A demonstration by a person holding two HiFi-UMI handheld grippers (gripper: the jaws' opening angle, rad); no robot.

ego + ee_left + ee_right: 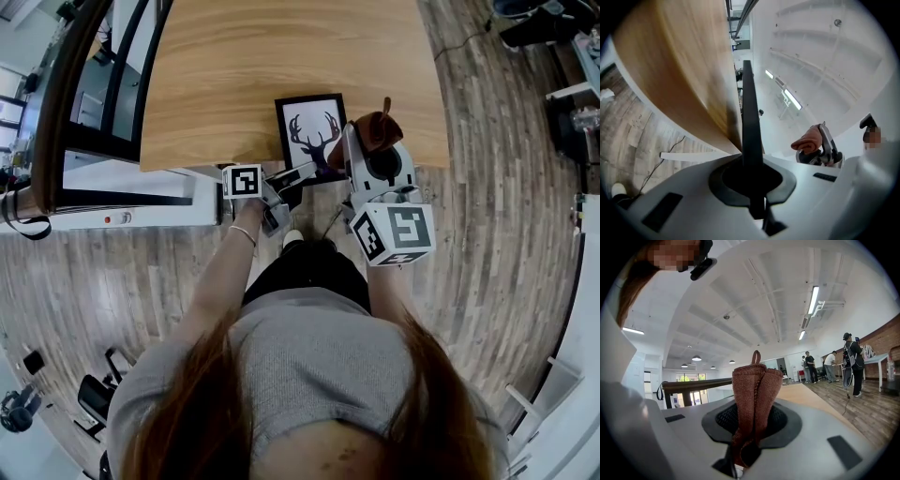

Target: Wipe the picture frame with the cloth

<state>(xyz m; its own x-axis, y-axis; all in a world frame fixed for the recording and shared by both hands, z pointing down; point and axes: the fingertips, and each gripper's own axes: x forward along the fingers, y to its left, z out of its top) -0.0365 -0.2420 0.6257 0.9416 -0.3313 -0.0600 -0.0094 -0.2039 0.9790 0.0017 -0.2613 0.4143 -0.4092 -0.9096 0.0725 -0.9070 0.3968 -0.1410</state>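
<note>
Left gripper (300, 175): jaws were pressed together on the near edge of the picture frame (311, 129). In the left gripper view the frame (749, 117) ran edge-on as a thin black bar up from between the jaws. The frame, black-bordered with an antler print, sat at the near edge of the wooden table (234, 66); whether it lay flat or was lifted off the top could not be told. Right gripper (364, 142): jaws were clamped on the cloth (378, 129), a folded brown knit piece with a small loop at its top, standing up out of the jaws in the right gripper view (754, 394). The cloth was just beside the frame's right edge; contact could not be confirmed.
</note>
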